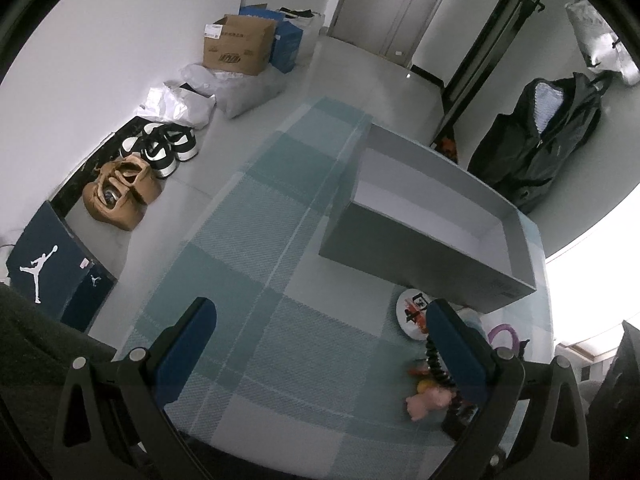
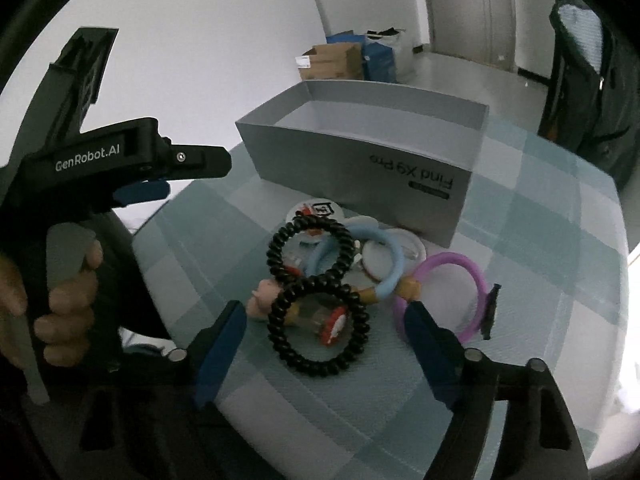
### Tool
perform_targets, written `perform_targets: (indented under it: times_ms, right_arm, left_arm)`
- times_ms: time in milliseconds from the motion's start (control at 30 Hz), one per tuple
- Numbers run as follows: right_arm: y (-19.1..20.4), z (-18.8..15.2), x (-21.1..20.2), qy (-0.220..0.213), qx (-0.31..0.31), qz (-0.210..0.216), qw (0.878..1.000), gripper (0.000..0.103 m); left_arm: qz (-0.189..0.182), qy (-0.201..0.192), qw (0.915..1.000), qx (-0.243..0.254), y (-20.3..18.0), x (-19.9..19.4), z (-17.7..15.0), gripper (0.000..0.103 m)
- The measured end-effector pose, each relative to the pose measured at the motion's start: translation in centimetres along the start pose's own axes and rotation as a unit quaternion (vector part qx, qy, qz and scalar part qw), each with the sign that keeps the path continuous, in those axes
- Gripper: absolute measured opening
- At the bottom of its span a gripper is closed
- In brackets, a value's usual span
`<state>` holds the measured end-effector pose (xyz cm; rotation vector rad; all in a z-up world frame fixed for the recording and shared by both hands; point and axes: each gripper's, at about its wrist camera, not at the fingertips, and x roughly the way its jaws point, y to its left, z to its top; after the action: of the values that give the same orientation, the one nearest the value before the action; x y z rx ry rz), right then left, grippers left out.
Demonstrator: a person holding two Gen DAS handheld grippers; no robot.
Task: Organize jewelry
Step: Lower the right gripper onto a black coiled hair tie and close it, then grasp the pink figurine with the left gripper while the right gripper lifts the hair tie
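Note:
A pile of jewelry lies on the checked cloth in front of an open grey box (image 2: 360, 168). It holds two black coil bands (image 2: 316, 320), a light blue ring (image 2: 384, 268), a purple ring (image 2: 452, 296), a pink charm (image 2: 262, 300) and round white badges (image 2: 308, 210). My right gripper (image 2: 320, 320) is open, its blue pads either side of the lower black band, not touching it. My left gripper (image 1: 320, 316) is open and empty above the cloth, left of the pile; it also shows in the right wrist view (image 2: 160, 176). The box (image 1: 432, 216) looks empty.
The table with its teal checked cloth (image 1: 248, 240) ends close on the left. On the floor beyond are shoes (image 1: 164, 148), a brown bag (image 1: 120, 192), a dark blue shoebox (image 1: 56, 268) and cardboard boxes (image 1: 240, 44). A dark jacket (image 1: 540, 140) hangs at right.

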<state>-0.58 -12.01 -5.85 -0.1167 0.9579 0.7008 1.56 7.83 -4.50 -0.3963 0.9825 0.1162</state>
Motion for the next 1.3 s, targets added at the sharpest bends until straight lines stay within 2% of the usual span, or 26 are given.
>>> perform_targets:
  times_ms: [100, 167, 367, 600, 733, 967, 1000, 1067, 1233, 1300]
  right_arm:
    - [0.4, 0.0, 0.3, 0.0, -0.013, -0.019, 1.0, 0.056]
    - [0.9, 0.0, 0.4, -0.001, -0.023, -0.028, 0.999, 0.05]
    - [1.6, -0.3, 0.2, -0.002, -0.048, -0.038, 0.998, 0.046]
    - [0.6, -0.4, -1.5, -0.031, -0.021, -0.02, 0.999, 0.046]
    - [-0.9, -0.1, -2.8, -0.056, 0.019, 0.005, 0.998, 0.046]
    - [-3.1, -0.1, -4.3, -0.083, 0.078, 0.007, 0.993, 0.046]
    - [-3.2, -0.1, -4.6, -0.086, 0.083, 0.005, 0.993, 0.046]
    - [-3.8, -0.1, -5.0, -0.093, 0.092, 0.005, 0.991, 0.046]
    - [-4.4, -0.2, -6.3, -0.109, 0.1, 0.009, 0.989, 0.047]
    - [-4.6, -0.2, -6.7, -0.116, 0.102, 0.008, 0.988, 0.047]
  left_arm:
    - [0.004, 0.0, 1.0, 0.004, 0.1, -0.1, -0.1, 0.102]
    - [0.008, -0.001, 0.9999, 0.008, 0.1, -0.1, -0.2, 0.102]
    - [0.02, 0.003, 0.9996, 0.017, 0.0, 0.0, -0.5, 0.102]
    - [0.004, 0.025, 0.9987, 0.045, -0.9, 0.1, -1.4, 0.102]
    - [-0.011, 0.044, 0.9955, 0.083, -2.1, 0.2, -2.5, 0.102]
    - [-0.03, 0.079, 0.9881, 0.129, -3.5, 1.0, -3.5, 0.101]
    - [-0.029, 0.081, 0.987, 0.135, -3.8, 1.2, -3.6, 0.095]
    - [-0.027, 0.091, 0.9842, 0.15, -4.3, 1.5, -3.9, 0.09]
    - [-0.015, 0.098, 0.9786, 0.18, -5.2, 1.9, -4.4, 0.089]
    - [0.001, 0.092, 0.9756, 0.2, -5.7, 1.9, -4.6, 0.078]
